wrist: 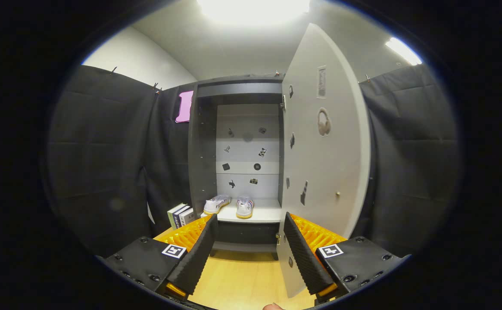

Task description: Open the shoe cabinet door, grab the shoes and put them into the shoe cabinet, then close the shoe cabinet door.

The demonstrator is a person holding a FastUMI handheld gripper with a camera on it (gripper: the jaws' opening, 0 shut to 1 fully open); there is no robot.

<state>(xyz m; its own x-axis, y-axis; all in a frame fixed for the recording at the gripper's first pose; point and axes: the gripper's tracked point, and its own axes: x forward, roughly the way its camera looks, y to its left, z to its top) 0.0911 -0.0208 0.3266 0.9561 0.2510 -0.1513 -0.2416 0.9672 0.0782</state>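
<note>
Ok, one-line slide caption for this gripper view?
Open gripper empty, facing the shoe cabinet: door swung open, both shoes already on the bottom shelf; closing the door remains.

Shoe cabinet (202, 142): dark grey frame, pale back panel dotted with small stickers, interior open. Door (324, 129): light grey, swung wide open on right side (stickers on inner face, small knob low down), lower edge just beside right finger. Shoes (229, 205): white pair with yellow soles, side by side on cabinet's white bottom shelf, beyond fingers.
</note>
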